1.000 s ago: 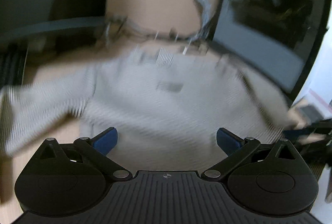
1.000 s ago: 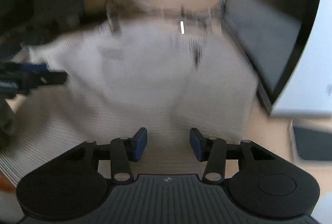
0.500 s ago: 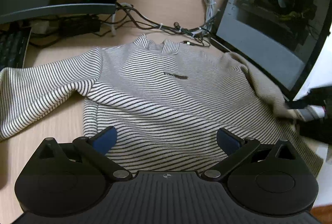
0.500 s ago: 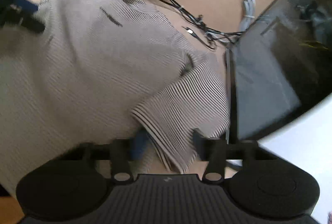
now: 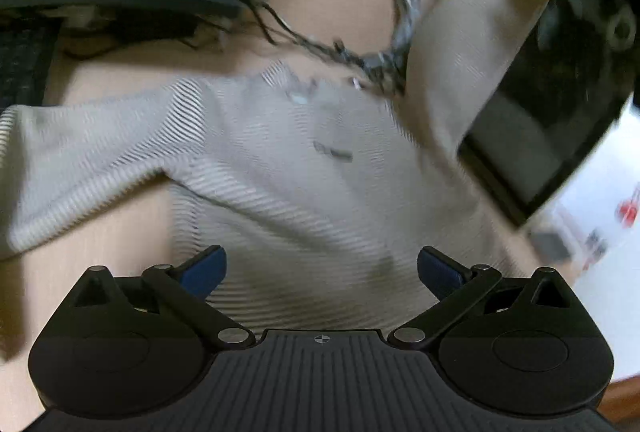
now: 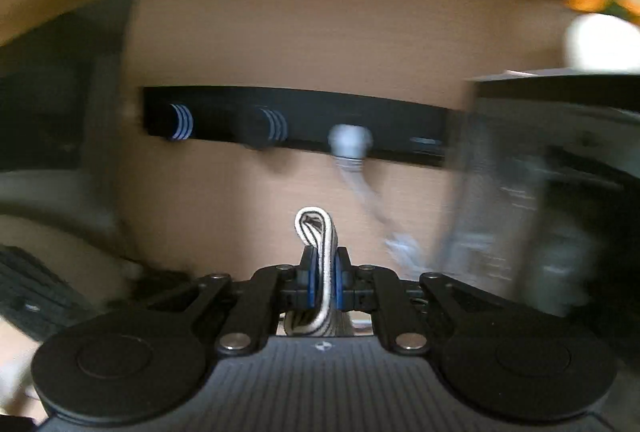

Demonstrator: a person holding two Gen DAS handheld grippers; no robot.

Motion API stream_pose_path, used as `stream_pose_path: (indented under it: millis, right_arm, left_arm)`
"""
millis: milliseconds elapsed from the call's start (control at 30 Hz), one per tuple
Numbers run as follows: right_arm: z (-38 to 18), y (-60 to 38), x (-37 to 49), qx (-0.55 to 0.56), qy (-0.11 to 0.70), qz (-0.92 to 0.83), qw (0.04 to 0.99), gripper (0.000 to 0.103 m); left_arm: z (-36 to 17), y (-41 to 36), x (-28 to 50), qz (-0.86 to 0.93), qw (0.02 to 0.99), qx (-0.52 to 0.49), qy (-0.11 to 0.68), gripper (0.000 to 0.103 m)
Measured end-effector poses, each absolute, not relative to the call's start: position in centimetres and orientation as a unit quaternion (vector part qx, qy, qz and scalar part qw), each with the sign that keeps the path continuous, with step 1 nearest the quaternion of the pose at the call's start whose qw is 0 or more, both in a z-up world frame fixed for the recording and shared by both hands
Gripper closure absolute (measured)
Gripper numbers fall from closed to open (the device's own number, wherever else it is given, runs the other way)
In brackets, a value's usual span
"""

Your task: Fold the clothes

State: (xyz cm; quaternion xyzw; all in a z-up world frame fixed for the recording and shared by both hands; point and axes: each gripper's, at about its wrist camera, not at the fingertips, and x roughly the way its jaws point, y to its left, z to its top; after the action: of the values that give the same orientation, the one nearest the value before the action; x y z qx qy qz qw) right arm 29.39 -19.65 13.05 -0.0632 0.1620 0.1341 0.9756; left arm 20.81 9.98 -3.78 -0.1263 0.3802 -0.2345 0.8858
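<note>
The left wrist view looks down over the striped sweater (image 5: 304, 168), which lies spread on the pale wooden worktop (image 5: 120, 228) with its collar toward the far edge and one sleeve (image 5: 80, 156) stretched out flat to the left. The left hand-held gripper (image 5: 322, 272) hovers over the hem with its blue-padded fingers (image 5: 206, 270) spread wide apart and nothing between them. In the same view the sweater's other sleeve (image 5: 476, 44) rises steeply from the shoulder toward the upper right, pulled taut in front of a dark monitor (image 5: 560, 104); what holds its end lies at the blurred top edge and cannot be made out there. The right wrist view supplies that missing part: the right hand-held gripper (image 6: 325, 282) is clenched on a fold of the striped cuff (image 6: 316, 232), whose looped edge stands up just above the blue pads (image 6: 310, 282) while more fabric hangs below them. That view shows none of the sweater's body; instead it faces the wooden back wall, where a black power strip (image 6: 296, 120) runs across with plugs in it and a grey cable (image 6: 360, 184) drooping from it. A tangle of cables (image 5: 352, 60) lies on the worktop beyond the collar, seen only from the left, along with a keyboard (image 5: 20, 68) at the far left edge. Both views are smeared by motion blur.
</note>
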Motion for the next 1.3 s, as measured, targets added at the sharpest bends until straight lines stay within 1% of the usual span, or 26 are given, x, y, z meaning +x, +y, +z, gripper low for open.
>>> stream_pose_path:
  millis: [133,300,367,467,533,567,600,700,800,933,1067,1133,1200,1233,1300]
  right_arm:
    - [11.5,-15.1,31.3,-0.062,0.177,0.179,0.966,0.095]
    - [8.8,-10.5,33.3,-0.063,0.209,0.206,0.954,0.094]
    - [8.0,-9.3,33.7,-0.064,0.219,0.213,0.95,0.094]
    - [7.5,-8.2,33.8,-0.055,0.224,0.216,0.949,0.093]
    - [7.5,-7.9,33.8,-0.048,0.222,0.217,0.949,0.089]
    - [7.6,-7.7,33.7,-0.047,0.219,0.217,0.95,0.084]
    - [7.8,-7.6,33.6,-0.048,0.216,0.218,0.951,0.082]
    - [8.0,-7.7,32.8,-0.047,0.212,0.221,0.951,0.078]
    - [8.0,-7.5,31.4,-0.05,0.214,0.231,0.948,0.076]
    - [5.3,-5.6,27.6,-0.064,0.256,0.287,0.921,0.074]
    - [-1.0,-1.1,23.5,-0.042,0.349,0.356,0.866,0.074]
    - [-3.6,1.2,22.2,-0.02,0.384,0.375,0.843,0.07]
    - [-5.5,3.4,21.7,0.002,0.408,0.385,0.828,0.064]
    - [-6.5,4.5,21.5,0.014,0.419,0.389,0.82,0.063]
    - [-7.4,6.1,21.2,0.019,0.426,0.394,0.814,0.06]
  left_arm:
    - [-1.5,12.4,19.0,-0.192,0.916,-0.091,0.341,0.0]
    - [-0.5,14.9,16.3,-0.131,0.942,-0.022,0.31,0.0]
    - [-0.5,16.2,15.5,-0.106,0.947,0.0,0.303,0.0]
    - [-0.9,18.2,14.9,-0.077,0.947,0.009,0.313,0.0]
    - [-1.1,19.3,14.5,-0.061,0.946,0.013,0.319,0.0]
    - [-1.3,19.9,14.4,-0.054,0.945,0.015,0.322,0.0]
    - [-1.3,20.7,14.2,-0.049,0.945,0.019,0.324,0.0]
    - [-1.6,21.4,14.0,-0.053,0.942,0.045,0.328,0.0]
    - [-1.9,21.8,13.3,-0.072,0.937,0.093,0.33,0.0]
    - [-2.1,22.4,12.4,-0.078,0.929,0.146,0.331,0.0]
    - [-1.8,24.7,12.4,-0.036,0.929,0.124,0.348,0.0]
    - [-1.4,25.9,12.3,-0.005,0.928,0.099,0.359,0.0]
    - [-0.9,27.5,12.2,0.019,0.926,0.06,0.371,0.0]
    - [-0.6,28.1,12.2,0.027,0.927,0.043,0.373,0.0]
    - [-0.1,29.2,11.9,0.044,0.927,0.001,0.373,0.0]
